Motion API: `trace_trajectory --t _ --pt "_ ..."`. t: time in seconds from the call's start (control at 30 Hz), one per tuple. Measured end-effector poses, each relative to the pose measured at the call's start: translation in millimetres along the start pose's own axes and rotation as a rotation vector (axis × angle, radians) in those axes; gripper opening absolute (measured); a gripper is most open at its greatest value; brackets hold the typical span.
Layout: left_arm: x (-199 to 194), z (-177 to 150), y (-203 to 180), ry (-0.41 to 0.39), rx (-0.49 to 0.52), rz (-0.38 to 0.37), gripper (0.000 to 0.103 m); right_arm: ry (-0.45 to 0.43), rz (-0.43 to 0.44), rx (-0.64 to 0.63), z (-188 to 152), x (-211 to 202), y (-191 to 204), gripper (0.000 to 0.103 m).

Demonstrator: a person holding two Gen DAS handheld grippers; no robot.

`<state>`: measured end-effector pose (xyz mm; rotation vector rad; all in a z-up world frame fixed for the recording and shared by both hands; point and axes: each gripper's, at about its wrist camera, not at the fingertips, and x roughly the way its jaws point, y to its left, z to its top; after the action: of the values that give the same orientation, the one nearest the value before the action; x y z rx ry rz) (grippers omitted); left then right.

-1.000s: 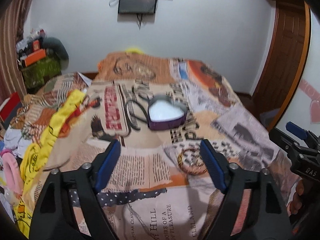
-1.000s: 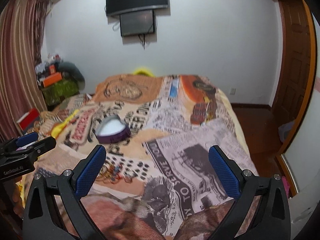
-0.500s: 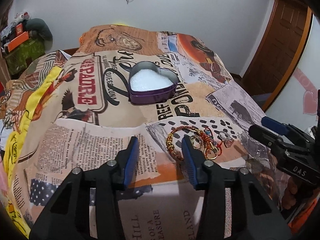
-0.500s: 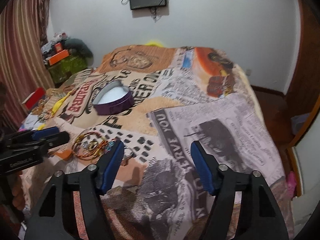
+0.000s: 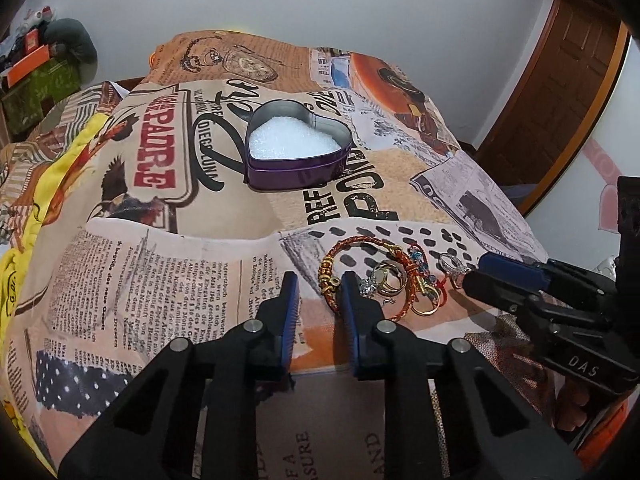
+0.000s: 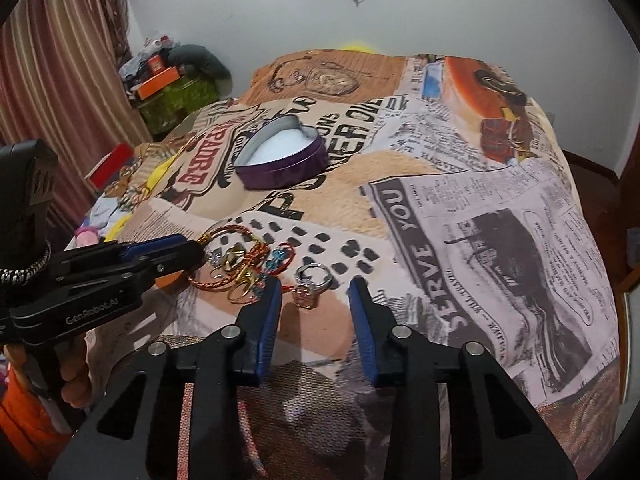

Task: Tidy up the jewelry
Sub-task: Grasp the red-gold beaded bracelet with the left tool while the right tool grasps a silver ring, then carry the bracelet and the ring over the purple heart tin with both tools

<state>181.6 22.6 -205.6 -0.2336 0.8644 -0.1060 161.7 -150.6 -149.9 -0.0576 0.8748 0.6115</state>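
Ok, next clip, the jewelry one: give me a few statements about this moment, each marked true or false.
1. The heart-shaped tin is open, with white padding showing inside. True.
2. The jewelry pile already lies inside the tin. False: it lies on the bedspread, nearer the cameras than the tin.
3. The left gripper is shut on the braided bracelet. False: its fingers are apart with nothing between them, and the bracelet lies just to their right.
4. A silver ring lies on the bedspread just ahead of the right gripper. True.
5. The right gripper holds a ring. False: its fingers are open and empty.
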Motion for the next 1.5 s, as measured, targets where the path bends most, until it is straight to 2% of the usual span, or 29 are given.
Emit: trace_trajectory --t 0.13,0.27,0.5,0.87,1.23,1.5 --pt "2 0 0 -0.006 0.003 0.002 0.009 0.028 -0.002 -0.015 0 7 5 0.020" --pt "1 1 0 -0.018 0.006 0.007 0.007 0.036 -0.007 -0.014 0 10 3 0.012" --pt "-11 2 -3 -0.055 0.016 0.017 0.003 0.019 -0.022 0.009 2 2 2 0.012" --pt "-46 15 -7 -0.150 0.018 0.014 0.003 -0.063 -0.049 0.006 18 -26 9 0.012" --pt "-74 43 1 -0.254 0.024 0.031 0.003 -0.153 -0.049 -0.029 46 -42 24 0.012" --pt "-70 65 14 -0.285 0.018 0.036 0.003 -0.183 -0.039 -0.055 68 -33 28 0.012"
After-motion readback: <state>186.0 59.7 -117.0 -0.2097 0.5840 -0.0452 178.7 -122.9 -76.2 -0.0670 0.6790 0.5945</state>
